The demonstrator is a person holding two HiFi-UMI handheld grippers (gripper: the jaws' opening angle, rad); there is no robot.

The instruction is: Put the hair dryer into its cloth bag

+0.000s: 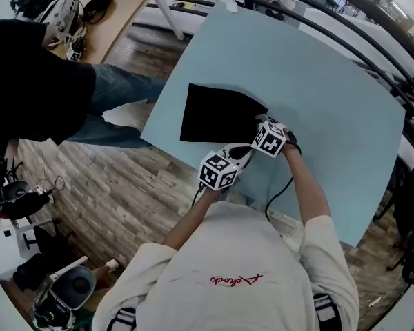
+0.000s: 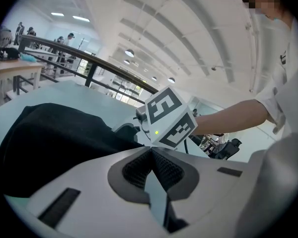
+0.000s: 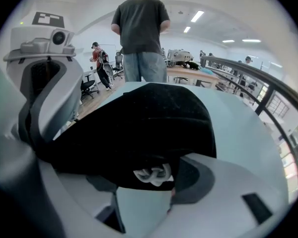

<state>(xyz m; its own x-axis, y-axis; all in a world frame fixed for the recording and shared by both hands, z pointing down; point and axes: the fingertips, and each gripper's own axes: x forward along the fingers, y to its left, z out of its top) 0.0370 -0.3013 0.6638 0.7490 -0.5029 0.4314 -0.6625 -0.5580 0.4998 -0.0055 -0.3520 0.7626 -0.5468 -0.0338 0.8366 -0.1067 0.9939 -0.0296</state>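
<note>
The black cloth bag (image 1: pixel 214 114) lies on the light blue table (image 1: pixel 331 116) and bulges as if filled; no hair dryer shows. My right gripper (image 1: pixel 261 123) is at the bag's near right corner. In the right gripper view the bag (image 3: pixel 139 128) fills the space between the wide jaws of that gripper (image 3: pixel 141 180), and a white knotted cord (image 3: pixel 152 173) hangs at its edge. The far fingertips are hidden by cloth. My left gripper (image 1: pixel 238 156) sits just in front of the bag, shut with nothing in it (image 2: pixel 151 151). Its view shows the bag (image 2: pixel 54 133) on the left.
A person in a dark top and jeans (image 1: pixel 34 88) stands by the table's far left corner. A wooden desk (image 1: pixel 117 12) stands behind them, and a black railing (image 1: pixel 345 33) runs past the table's far side. A black cable (image 1: pixel 279 190) trails from my right gripper.
</note>
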